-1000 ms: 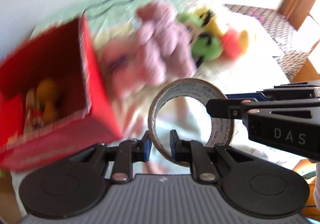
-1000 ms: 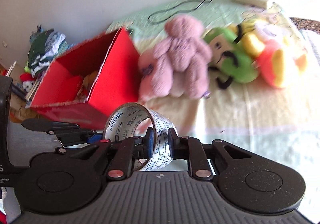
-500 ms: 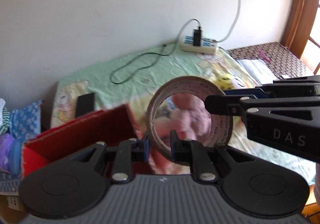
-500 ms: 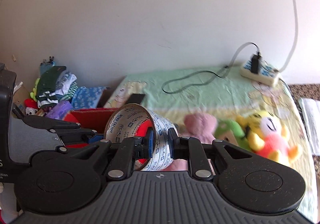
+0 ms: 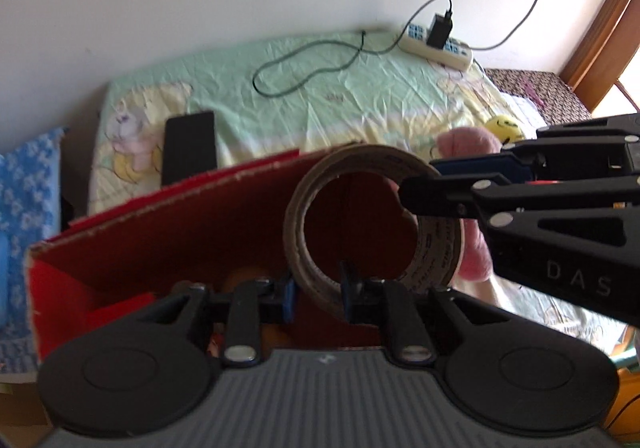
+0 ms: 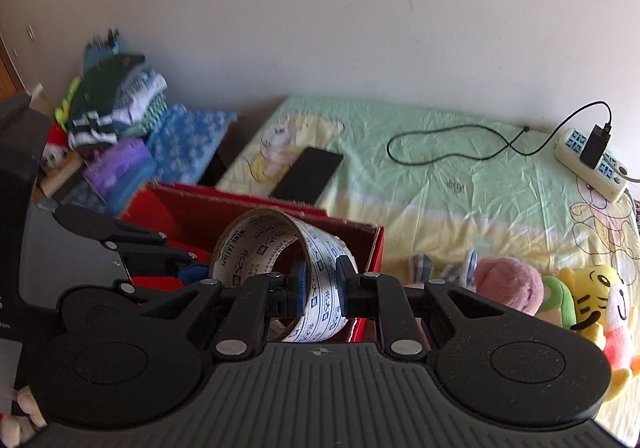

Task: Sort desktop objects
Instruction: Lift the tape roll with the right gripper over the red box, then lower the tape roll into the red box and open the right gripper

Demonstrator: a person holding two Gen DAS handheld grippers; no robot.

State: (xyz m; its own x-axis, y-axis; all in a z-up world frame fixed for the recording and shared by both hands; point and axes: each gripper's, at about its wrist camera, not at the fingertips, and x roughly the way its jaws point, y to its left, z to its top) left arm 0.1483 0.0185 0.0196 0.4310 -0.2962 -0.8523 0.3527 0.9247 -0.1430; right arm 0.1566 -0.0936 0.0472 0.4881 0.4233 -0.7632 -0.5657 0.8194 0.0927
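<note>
**Brown tape roll now hanging over the red box, both tools clamped on it**

Brown-edged roll of tape (image 5: 372, 232) is pinched by both tools at once: the left tool (image 5: 316, 290) has its jaws narrow on the near bottom of the ring, and the right tool (image 6: 320, 282) is closed on the printed band from the other side. It's held in the air just above the open red box (image 5: 168, 224).

Versus a second ago: back then the plush toys filled the view and the box sat off to the left. Now the box is right under the roll and the toys have slid off to the right. Grip on the tape looks the same.

Counts: one tape roll, one red box, one black phone (image 6: 308, 172) on the bed sheet (image 6: 460, 184) beyond the box, one white power strip (image 6: 592, 164) at the far right with one black charger (image 6: 596, 140) plugged in. Plush toys at the right: I can make out a pink one (image 6: 508, 284), a green one (image 6: 556, 300), and a yellow tiger (image 6: 596, 292).

Writing: the tape reads "WING TAI TAPE", and the right tool's body says "DAS" in the left wrist view.
</note>
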